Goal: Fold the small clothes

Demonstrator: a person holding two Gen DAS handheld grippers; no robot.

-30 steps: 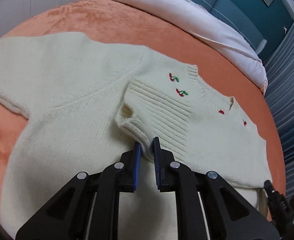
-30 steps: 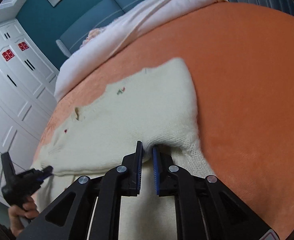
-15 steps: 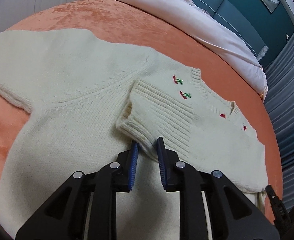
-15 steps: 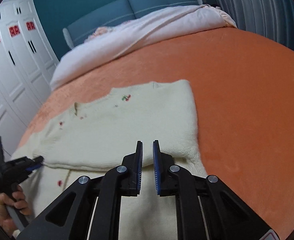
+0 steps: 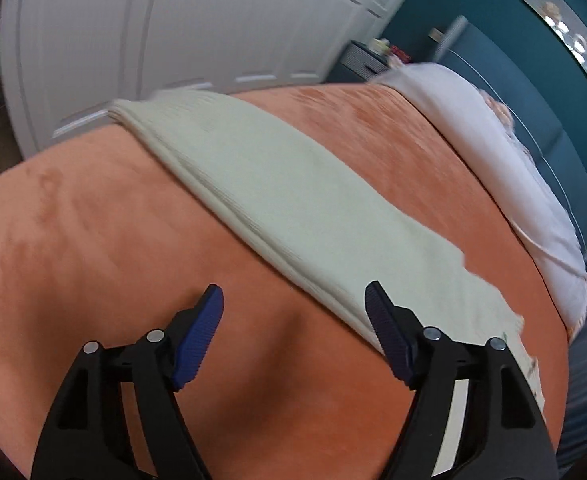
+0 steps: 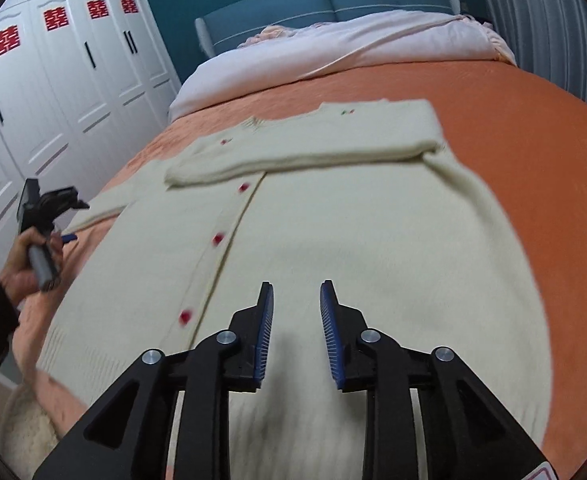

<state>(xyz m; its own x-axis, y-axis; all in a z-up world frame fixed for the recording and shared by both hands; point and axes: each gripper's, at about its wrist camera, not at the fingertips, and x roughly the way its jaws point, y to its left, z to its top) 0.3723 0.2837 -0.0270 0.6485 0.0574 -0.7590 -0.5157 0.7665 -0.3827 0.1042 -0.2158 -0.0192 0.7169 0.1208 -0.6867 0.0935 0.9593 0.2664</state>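
Note:
A cream knit cardigan (image 6: pixel 333 224) with red buttons lies flat on the orange bedspread (image 6: pixel 513 120). Its upper part is folded down over the body as a band (image 6: pixel 305 144) across the far side. My right gripper (image 6: pixel 293 312) is open and empty, just above the cardigan's lower body. My left gripper (image 5: pixel 293 320) is wide open and empty over bare bedspread, beside the cardigan's sleeve (image 5: pixel 277 200), which runs diagonally past its right fingertip. In the right wrist view the left gripper (image 6: pixel 49 208) shows at the cardigan's left edge, held in a hand.
A white and pink duvet (image 6: pixel 353 40) is bunched at the head of the bed before a blue headboard (image 6: pixel 325 4). White wardrobe doors (image 6: pixel 53 88) stand to the left, curtains (image 6: pixel 533 20) to the right. The bed's near edge lies just below the cardigan hem.
Both grippers have let go of the folded edge, opened and drawn back. The left one swung left toward the sleeve; the right one pulled back over the cardigan's body.

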